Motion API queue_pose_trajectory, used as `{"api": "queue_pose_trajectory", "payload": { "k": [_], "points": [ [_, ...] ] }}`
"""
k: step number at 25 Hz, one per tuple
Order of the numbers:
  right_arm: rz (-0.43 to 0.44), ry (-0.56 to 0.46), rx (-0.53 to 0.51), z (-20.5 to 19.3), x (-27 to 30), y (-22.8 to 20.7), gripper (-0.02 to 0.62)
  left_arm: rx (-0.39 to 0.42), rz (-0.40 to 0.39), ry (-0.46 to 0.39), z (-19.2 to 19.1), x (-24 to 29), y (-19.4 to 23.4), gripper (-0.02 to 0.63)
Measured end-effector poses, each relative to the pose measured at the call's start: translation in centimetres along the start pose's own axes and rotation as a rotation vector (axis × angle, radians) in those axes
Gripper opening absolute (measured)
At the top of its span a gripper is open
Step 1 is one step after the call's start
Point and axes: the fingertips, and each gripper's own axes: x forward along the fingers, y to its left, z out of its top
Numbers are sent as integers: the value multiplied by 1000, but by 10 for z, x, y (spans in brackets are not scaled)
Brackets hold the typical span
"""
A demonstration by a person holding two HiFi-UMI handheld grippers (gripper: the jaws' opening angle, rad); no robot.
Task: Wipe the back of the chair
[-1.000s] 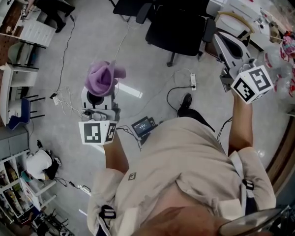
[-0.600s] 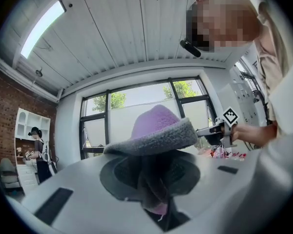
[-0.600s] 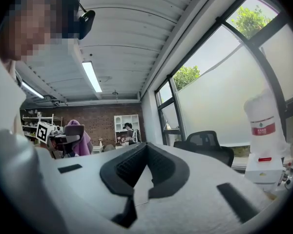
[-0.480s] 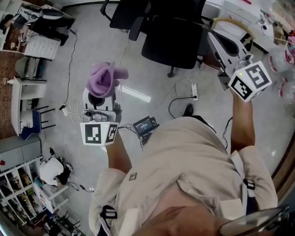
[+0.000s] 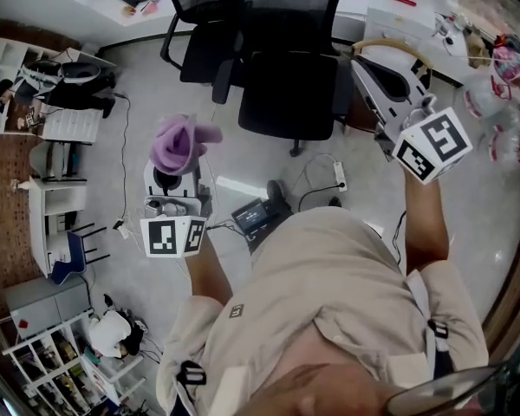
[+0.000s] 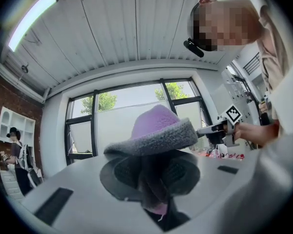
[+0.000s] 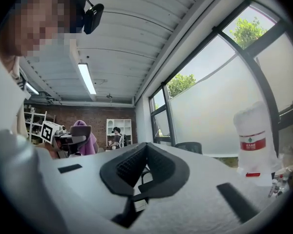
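- The chair (image 5: pixel 286 85) stands well ahead of both pairs of jaws, seat nearest and back (image 5: pixel 282 3) beyond it. Neither gripper touches it, so the wiping is judged not yet begun. To reach the back, the jaws would have to go over or around the seat.
- The right gripper (image 5: pixel 361 63) is held up off to the right of the seat, well apart from the left one. In the right gripper view, its (image 7: pixel 146 152) jaws meet at the tips with nothing between them. Carrying nothing, it looks kept clear of the work, or ready to steady the chair.
- The left gripper (image 5: pixel 178 161) is short of the chair and to its left, and its view looks upward at the ceiling. Its (image 6: pixel 154 179) jaws are clamped tight on the cloth.
- The cloth (image 5: pixel 180 139) is purple and bunched. Only a narrow fold is pinched between the pads, while the bulk (image 6: pixel 154 130) mushrooms past the jaw tips. That grip probably puts a soft wad in front, so fabric rather than jaw would meet the chair back.
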Motion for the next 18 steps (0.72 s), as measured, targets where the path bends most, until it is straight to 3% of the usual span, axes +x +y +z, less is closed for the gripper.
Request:
{"api": "queue_pose_trajectory", "payload": {
  "k": [8,18],
  "points": [
    [-133,-6,-41,5,9,-18,-5,0,-139,-62,-5,69,20,69],
    [-346,28,-83,11,57,-47,-5,-64,-295,-110,-33,184,83,69]
  ]
}}
